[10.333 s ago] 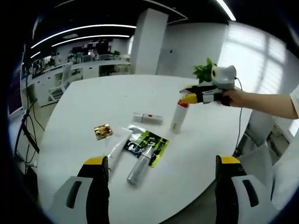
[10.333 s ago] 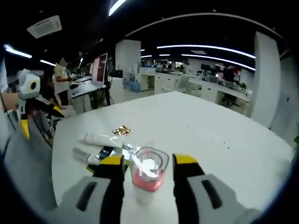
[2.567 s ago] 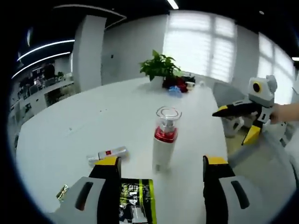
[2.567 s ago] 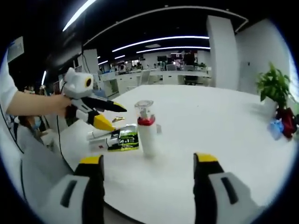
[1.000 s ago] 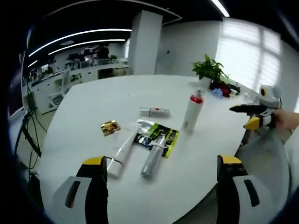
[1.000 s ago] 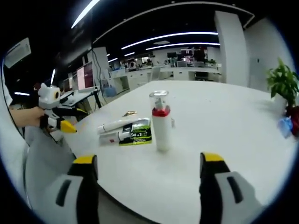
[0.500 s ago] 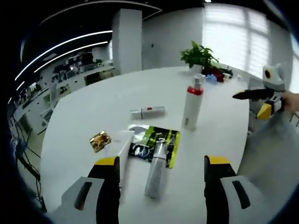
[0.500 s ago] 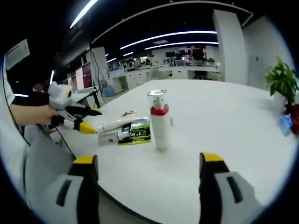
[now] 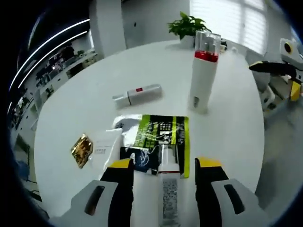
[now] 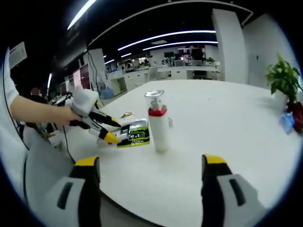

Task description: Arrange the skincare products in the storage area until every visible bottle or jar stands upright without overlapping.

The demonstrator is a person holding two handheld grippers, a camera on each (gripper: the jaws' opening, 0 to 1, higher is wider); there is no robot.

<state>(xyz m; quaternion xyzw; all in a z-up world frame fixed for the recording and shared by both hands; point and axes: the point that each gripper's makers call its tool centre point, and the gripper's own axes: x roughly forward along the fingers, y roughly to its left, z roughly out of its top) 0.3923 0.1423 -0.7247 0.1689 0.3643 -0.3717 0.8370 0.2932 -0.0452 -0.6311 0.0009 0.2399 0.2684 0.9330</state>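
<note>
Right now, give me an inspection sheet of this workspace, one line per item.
Surface: white round table, no storage tray visible.
Job's things: pump bottle with a red collar stands upright; silver bottle lies flat, its top on the green-and-black sachet; small white tube lies flat, apart from the rest; large white tube lies flat beside the sachet.
Clutter: gold foil packet.
Grippers: left hand-held gripper open, jaws either side of the silver bottle; right hand-held gripper open, off the table edge, holding nothing.
Cables: a thin one hangs below the person's hand.
Surroundings: potted plant, open office desks, bright windows.
</note>
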